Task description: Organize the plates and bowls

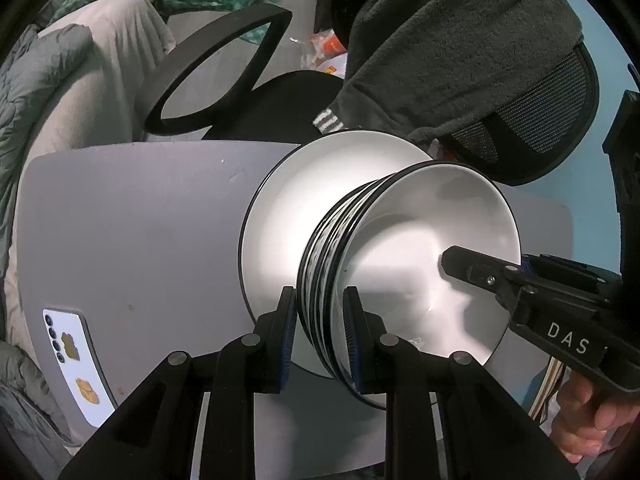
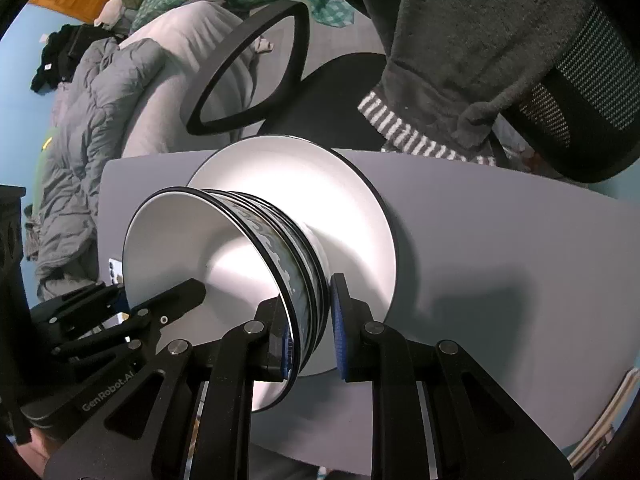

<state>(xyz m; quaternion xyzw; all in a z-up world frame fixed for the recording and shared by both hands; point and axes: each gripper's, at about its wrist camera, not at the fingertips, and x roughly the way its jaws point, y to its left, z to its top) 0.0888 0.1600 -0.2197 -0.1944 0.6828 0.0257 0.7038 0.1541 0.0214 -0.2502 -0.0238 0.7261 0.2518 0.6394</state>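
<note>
A stack of white bowls point(image 1: 420, 248) with black rims and patterned outsides sits on a white black-rimmed plate point(image 1: 288, 216) on the grey table point(image 1: 140, 232). My left gripper point(image 1: 320, 336) straddles the stack's rims on one side, one finger inside the top bowl, one outside. In the right wrist view my right gripper point(image 2: 310, 328) straddles the rims of the bowl stack point(image 2: 224, 256) on the opposite side, above the plate point(image 2: 332, 184). Both look closed against the stack's wall. Each gripper shows in the other's view: the right gripper's finger point(image 1: 472, 268) and the left gripper's finger point(image 2: 176, 300).
A phone point(image 1: 76, 360) lies on the table's near left. A black office chair point(image 1: 208, 64) draped with a dark grey garment point(image 1: 460, 40) stands behind the table. Grey bedding point(image 2: 88, 128) lies left. The table edge point(image 2: 520, 172) runs close behind the plate.
</note>
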